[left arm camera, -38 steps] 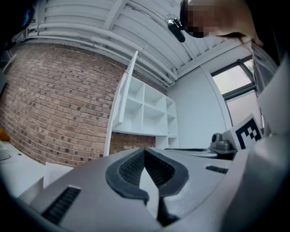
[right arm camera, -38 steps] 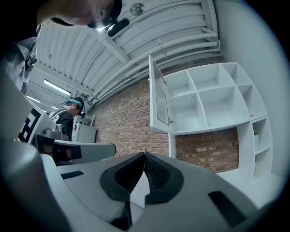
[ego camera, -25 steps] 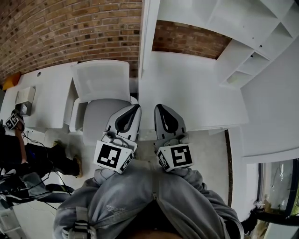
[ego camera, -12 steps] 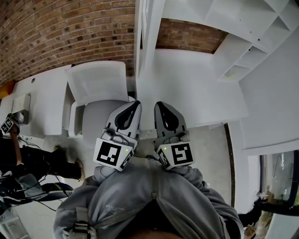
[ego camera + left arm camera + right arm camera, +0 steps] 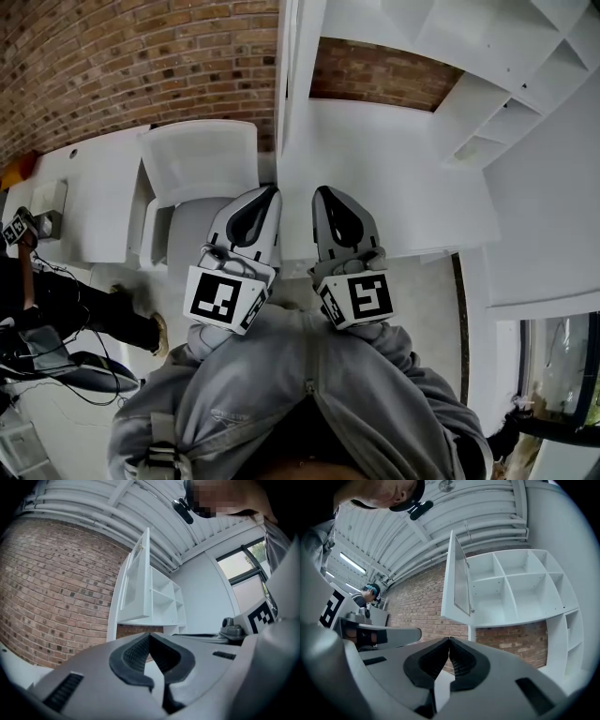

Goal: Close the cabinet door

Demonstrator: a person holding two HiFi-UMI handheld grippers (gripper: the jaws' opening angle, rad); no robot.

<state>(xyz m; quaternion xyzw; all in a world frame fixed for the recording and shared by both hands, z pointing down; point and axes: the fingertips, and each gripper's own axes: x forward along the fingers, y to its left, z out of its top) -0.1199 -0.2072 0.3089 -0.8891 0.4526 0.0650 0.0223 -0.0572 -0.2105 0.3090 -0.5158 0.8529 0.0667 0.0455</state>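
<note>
The white cabinet door [image 5: 457, 581] stands swung open, edge-on toward me, with its mesh panel facing the shelves [image 5: 520, 588]. In the head view the door [image 5: 298, 56] shows as a thin white edge above the desk. Both grippers are held side by side below it, over my lap. My left gripper [image 5: 272, 190] is shut and holds nothing. My right gripper [image 5: 322, 190] is shut too, also empty. In the left gripper view the door [image 5: 140, 581] hangs above and ahead of the shut left gripper [image 5: 149, 634]. The right gripper [image 5: 449, 639] points up toward the door's lower edge, apart from it.
A white desk [image 5: 384, 178] lies under the cabinet against the brick wall [image 5: 141, 56]. A white chair [image 5: 202, 164] stands left of the grippers. Open white shelving [image 5: 497, 122] runs along the right. A person [image 5: 37, 300] and cables [image 5: 84, 370] are at the far left.
Both grippers have moved a little forward and up toward the desk and the door, still side by side and shut. The door has not moved.
</note>
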